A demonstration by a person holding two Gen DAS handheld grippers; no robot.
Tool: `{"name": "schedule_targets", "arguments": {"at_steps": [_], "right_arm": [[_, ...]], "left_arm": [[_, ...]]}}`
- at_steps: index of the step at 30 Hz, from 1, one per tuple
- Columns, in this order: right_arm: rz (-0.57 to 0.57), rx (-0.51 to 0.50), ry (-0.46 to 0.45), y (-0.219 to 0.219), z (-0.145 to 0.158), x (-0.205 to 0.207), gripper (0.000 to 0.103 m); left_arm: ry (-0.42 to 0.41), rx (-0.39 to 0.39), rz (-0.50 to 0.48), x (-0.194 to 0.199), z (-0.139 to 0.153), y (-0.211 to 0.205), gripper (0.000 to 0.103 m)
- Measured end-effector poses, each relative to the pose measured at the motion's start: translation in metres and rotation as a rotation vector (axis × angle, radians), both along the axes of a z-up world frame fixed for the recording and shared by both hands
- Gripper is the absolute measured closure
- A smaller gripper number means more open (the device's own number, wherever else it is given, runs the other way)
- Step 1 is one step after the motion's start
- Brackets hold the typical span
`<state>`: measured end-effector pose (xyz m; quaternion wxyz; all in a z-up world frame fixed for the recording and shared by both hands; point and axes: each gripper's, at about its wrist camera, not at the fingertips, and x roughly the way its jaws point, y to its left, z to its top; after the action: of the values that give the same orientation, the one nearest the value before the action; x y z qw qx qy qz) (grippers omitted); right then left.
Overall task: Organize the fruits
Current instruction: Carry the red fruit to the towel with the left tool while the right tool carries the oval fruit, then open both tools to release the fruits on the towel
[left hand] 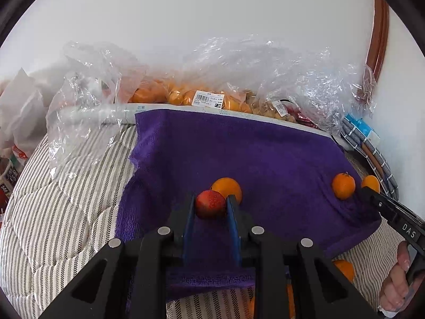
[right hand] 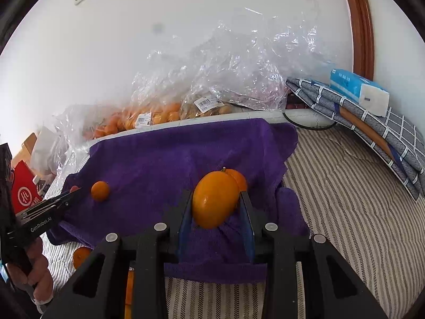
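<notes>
Left wrist view: the left hand-held gripper is clamped on a red fruit at lower centre, just above the purple towel, an orange close behind. Lower it gently beside that orange before letting go.

Right wrist view: the right hand-held gripper pinches an oval orange fruit at centre over the towel, a second orange behind. Set it down lightly beside that one so it doesn't roll.
</notes>
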<state>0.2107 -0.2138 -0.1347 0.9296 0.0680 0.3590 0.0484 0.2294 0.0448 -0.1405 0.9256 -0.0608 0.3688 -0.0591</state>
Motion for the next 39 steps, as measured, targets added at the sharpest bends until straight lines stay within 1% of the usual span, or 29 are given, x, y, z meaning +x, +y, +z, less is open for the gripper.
{"name": "schedule_targets", "arguments": {"at_steps": [4,7,9,13,18,20,22,23,25,26,27,28,30,32,33,34,39], "right_arm": [[-0.006,-0.019,0.002,0.001,-0.002,0.002,0.069],[-0.013,-0.037,0.008,0.003,-0.005,0.003,0.069],[-0.008,-0.042,0.020,0.004,-0.008,0.004,0.069],[0.004,-0.055,0.025,0.009,-0.012,0.004,0.069],[0.008,-0.055,0.039,0.011,-0.016,0.006,0.069],[0.001,-0.060,0.026,0.011,-0.015,0.004,0.069],[0.002,-0.057,0.012,0.011,-0.013,0.002,0.065],[0.001,-0.058,0.011,0.011,-0.013,0.002,0.060],[-0.004,-0.065,0.006,0.012,-0.013,0.001,0.059],[-0.003,-0.065,0.004,0.011,-0.012,0.001,0.057],[-0.005,-0.064,0.001,0.011,-0.012,0.000,0.052],[-0.010,-0.065,-0.003,0.011,-0.012,0.000,0.050],[-0.026,-0.063,-0.023,0.009,-0.010,-0.003,0.045],[-0.041,-0.054,-0.034,0.008,-0.009,-0.004,0.039],[-0.042,-0.045,-0.038,0.007,-0.009,-0.005,0.039],[-0.041,-0.041,-0.038,0.007,-0.009,-0.006,0.039],[-0.042,-0.059,-0.069,0.009,-0.005,-0.012,0.039]], "left_arm": [[-0.002,0.032,0.020,0.002,-0.004,0.000,0.080],[0.015,0.031,0.011,0.003,-0.007,-0.001,0.080],[0.012,0.038,0.010,0.003,-0.007,-0.002,0.080],[0.013,0.025,0.002,0.001,-0.007,-0.003,0.080],[0.016,0.038,-0.002,0.001,-0.007,-0.006,0.080],[0.013,0.035,-0.002,0.001,-0.006,-0.005,0.080],[0.010,0.038,-0.003,0.000,-0.006,-0.006,0.080],[0.009,0.041,-0.004,0.000,-0.005,-0.006,0.080],[0.005,0.044,-0.006,-0.001,-0.004,-0.007,0.080],[0.002,0.040,-0.008,-0.001,-0.004,-0.007,0.079],[-0.001,0.031,-0.009,-0.002,-0.003,-0.007,0.078],[-0.004,0.023,-0.008,-0.002,-0.003,-0.006,0.077],[-0.014,0.012,-0.003,-0.004,-0.002,-0.006,0.070],[-0.025,0.007,-0.001,-0.007,0.000,-0.006,0.068],[-0.032,0.006,-0.001,-0.008,0.001,-0.006,0.064],[-0.037,0.009,0.000,-0.009,0.002,-0.006,0.062],[-0.083,0.023,0.004,-0.017,0.008,-0.009,0.061]]}}
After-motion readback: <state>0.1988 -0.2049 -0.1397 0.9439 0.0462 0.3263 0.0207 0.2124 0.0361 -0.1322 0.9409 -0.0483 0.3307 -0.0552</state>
